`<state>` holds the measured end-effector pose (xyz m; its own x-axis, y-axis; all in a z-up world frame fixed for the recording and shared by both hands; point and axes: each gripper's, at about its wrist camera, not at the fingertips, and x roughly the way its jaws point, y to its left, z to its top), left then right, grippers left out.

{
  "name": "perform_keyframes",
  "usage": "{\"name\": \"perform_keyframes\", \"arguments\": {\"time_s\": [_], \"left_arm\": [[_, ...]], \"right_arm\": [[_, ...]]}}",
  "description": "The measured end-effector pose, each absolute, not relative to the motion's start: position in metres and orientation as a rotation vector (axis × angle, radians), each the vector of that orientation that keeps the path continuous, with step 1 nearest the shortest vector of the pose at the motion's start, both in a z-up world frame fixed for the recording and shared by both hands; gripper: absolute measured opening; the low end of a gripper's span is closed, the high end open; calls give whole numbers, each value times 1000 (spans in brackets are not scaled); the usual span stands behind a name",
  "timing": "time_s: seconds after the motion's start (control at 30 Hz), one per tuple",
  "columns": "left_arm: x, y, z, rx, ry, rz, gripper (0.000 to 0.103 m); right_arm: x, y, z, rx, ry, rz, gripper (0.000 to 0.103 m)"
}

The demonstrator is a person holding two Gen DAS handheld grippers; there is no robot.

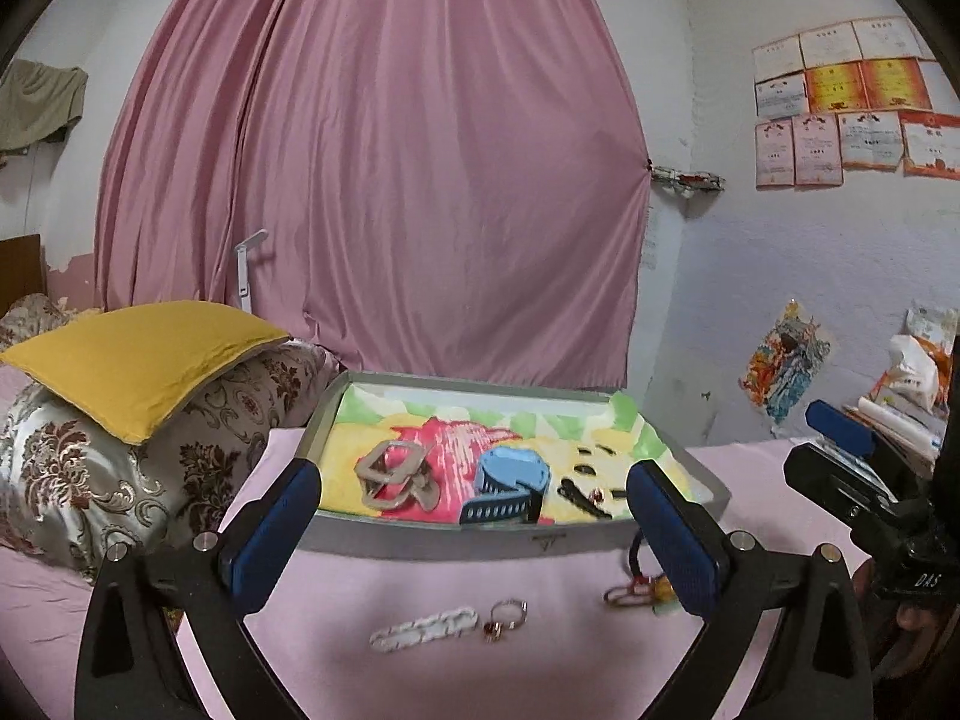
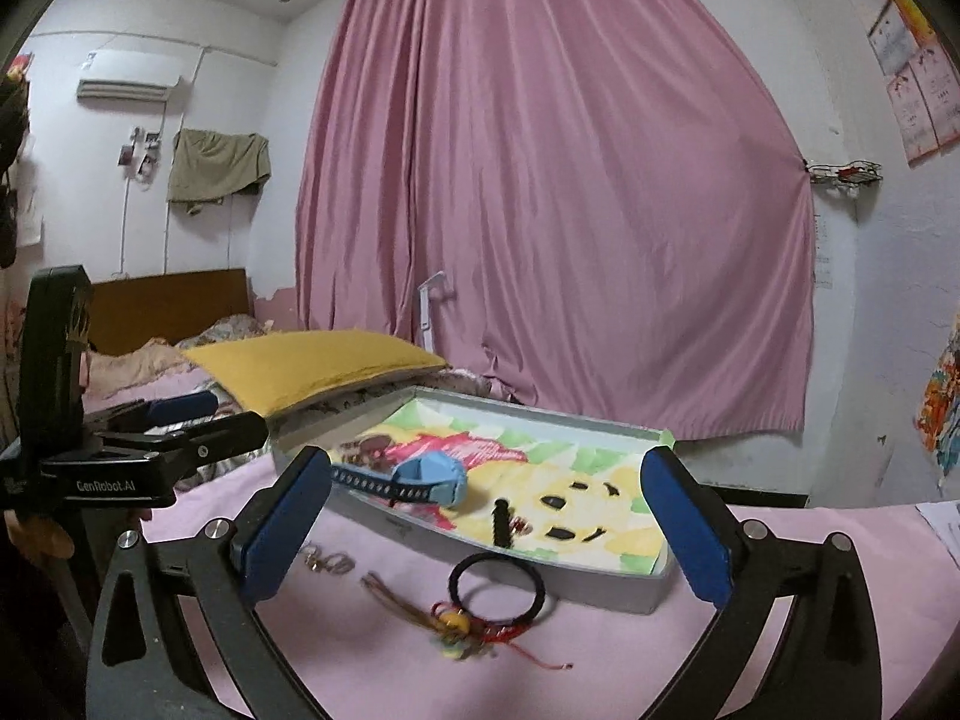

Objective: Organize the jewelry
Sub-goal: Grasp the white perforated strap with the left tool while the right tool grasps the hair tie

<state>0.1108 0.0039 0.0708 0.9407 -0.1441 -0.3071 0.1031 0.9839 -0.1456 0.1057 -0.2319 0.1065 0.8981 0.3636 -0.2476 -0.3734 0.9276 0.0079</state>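
Left claw [image 1: 474,531] being held spread and empty over pink bedsheet [image 1: 336,588], right claw [image 2: 489,516] likewise spread and empty, shallow grey tray with cartoon lining [image 2: 600,585] being seen on bed, black hair tie [image 2: 497,587] lying just before it, white chain bracelet [image 1: 425,628] beside silver ring [image 1: 510,612].

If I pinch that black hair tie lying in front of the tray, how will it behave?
The black hair tie is a thin loop, so it will probably sag and fold rather than hold its ring shape. It looks very light. A red cord charm overlaps its near edge and might drag along.
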Motion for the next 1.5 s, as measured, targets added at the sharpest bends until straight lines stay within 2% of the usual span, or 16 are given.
{"name": "perform_keyframes", "arguments": {"time_s": [0.27,0.67,0.77,0.83,0.87,0.93,1.0,1.2,1.3,1.47,1.5], "left_arm": [[101,10,59,-119,419,-136,102],[131,10,23,-125,742,-226,102],[137,11,16,-121,793,-226,102],[141,11,13,-110,816,-224,102],[143,11,12,-102,823,-219,101],[146,12,11,-90,832,-216,97],[151,14,10,-83,845,-216,95],[167,13,7,9,886,-216,78],[175,15,5,25,908,-227,67],[182,10,6,87,920,-270,61],[182,8,5,106,921,-274,56]], "right_arm": [[119,-229,84,-75,451,405,101],[156,-231,47,-27,755,482,99],[158,-225,43,-60,785,499,83],[159,-222,42,-70,804,512,68],[161,-220,40,-74,816,522,65],[163,-216,39,-85,830,531,54],[164,-213,39,-96,836,539,49],[171,-206,40,-120,854,552,34],[175,-205,38,-125,864,554,30],[181,-202,35,-136,876,550,27],[182,-202,34,-137,877,551,25]]}}
